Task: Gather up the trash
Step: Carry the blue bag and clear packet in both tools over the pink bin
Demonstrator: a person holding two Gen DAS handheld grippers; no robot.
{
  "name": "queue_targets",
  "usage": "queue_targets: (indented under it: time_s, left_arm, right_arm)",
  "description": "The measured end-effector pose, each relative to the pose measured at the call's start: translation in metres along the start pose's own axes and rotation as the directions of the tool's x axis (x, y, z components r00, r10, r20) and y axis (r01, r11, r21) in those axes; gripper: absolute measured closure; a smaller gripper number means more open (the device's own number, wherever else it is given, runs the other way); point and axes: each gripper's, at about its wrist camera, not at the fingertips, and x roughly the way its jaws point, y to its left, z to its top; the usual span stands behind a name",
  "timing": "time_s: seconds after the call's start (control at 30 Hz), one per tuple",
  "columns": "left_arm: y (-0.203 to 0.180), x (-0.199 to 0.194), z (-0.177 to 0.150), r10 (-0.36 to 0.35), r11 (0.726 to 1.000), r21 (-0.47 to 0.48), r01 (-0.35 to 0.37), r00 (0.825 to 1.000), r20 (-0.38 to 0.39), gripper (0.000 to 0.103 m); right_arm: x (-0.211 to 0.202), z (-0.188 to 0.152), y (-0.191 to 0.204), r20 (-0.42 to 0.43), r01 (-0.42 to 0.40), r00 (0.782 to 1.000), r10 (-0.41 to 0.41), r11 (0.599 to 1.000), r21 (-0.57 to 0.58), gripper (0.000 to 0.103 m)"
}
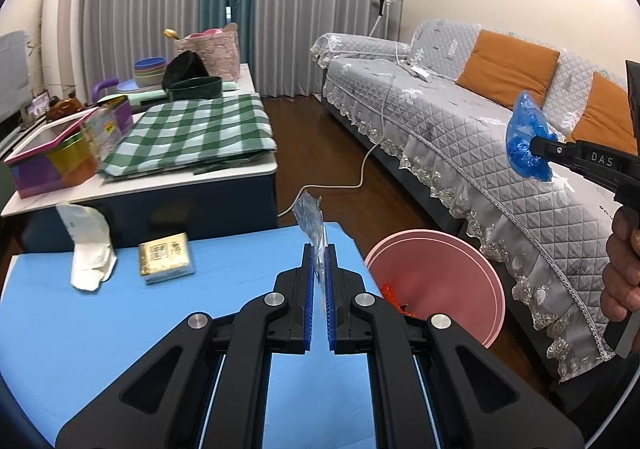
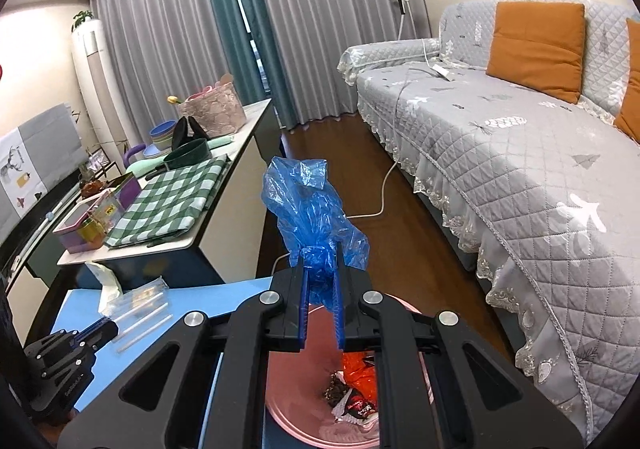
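My left gripper (image 1: pixel 319 249) is shut on a crinkled clear wrapper (image 1: pixel 309 215) that sticks up above the blue table (image 1: pixel 100 329). My right gripper (image 2: pixel 320 273) is shut on a crumpled blue plastic bag (image 2: pixel 310 205), held over the pink bin (image 2: pixel 292 401). Orange and dark wrappers (image 2: pixel 360 381) lie in the bin. In the left wrist view the right gripper (image 1: pixel 536 147), with the blue bag (image 1: pixel 524 129), hangs above and to the right of the pink bin (image 1: pixel 440 269). The left gripper (image 2: pixel 108 325) shows at lower left with its clear wrapper (image 2: pixel 136 307).
A crumpled white paper bag (image 1: pixel 90 249) and a gold packet (image 1: pixel 166 257) lie on the blue table. Behind stands a white coffee table (image 1: pixel 160 185) with a green checked cloth (image 1: pixel 192 133), tins and bowls. A grey sofa (image 1: pixel 460 121) runs along the right; a white cable (image 1: pixel 360 177) crosses the floor.
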Motion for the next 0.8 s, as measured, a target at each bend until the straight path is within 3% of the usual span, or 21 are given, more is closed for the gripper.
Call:
queue_targets:
  time_s: [0.8]
  left_arm:
    - [-0.066, 0.047, 0.012, -0.1, 0.992, 0.078, 0.102, 0.994, -0.032, 0.098]
  right_arm:
    - [0.017, 0.001, -0.035, -0.027, 0.056, 0.998, -0.055, 0.996, 0.066, 0.093]
